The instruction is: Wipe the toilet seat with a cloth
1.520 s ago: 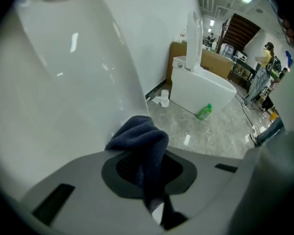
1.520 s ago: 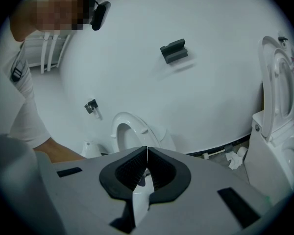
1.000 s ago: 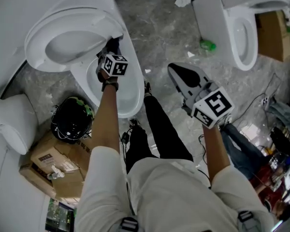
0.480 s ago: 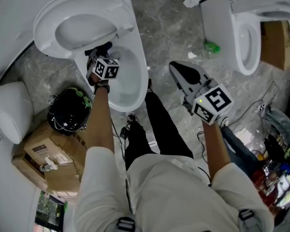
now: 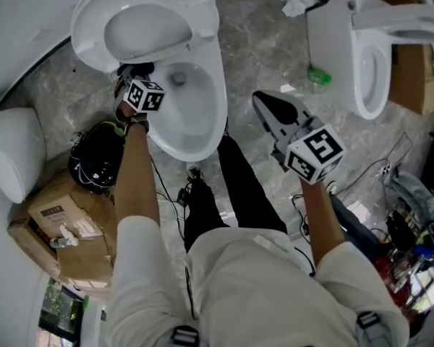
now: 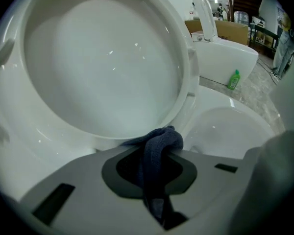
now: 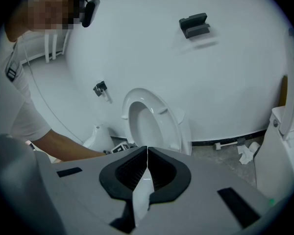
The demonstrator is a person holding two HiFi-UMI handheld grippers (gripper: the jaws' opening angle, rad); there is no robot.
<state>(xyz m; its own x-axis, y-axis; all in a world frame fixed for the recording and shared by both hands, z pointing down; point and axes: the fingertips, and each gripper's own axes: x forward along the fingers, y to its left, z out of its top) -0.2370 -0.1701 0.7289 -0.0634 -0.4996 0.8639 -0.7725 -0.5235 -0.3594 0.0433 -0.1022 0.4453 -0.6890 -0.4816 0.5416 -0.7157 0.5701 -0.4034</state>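
The left gripper (image 6: 157, 173) pinches the cloth (image 6: 159, 143), but its own jaws block the spot where the cloth meets the toilet (image 5: 218, 92) (contact cannot be told). In the head view, those jaws hide under the marker cube (image 5: 145, 96). The second toilet (image 5: 333, 42) is cut off by the right edge. Print on the cardboard box (image 5: 65, 215) is too small to read.

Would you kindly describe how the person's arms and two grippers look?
The left gripper and right gripper have grey wedge-shaped jaws with black pads. Each carries a white cube printed with black square markers. The forearms are bare below short white sleeves.
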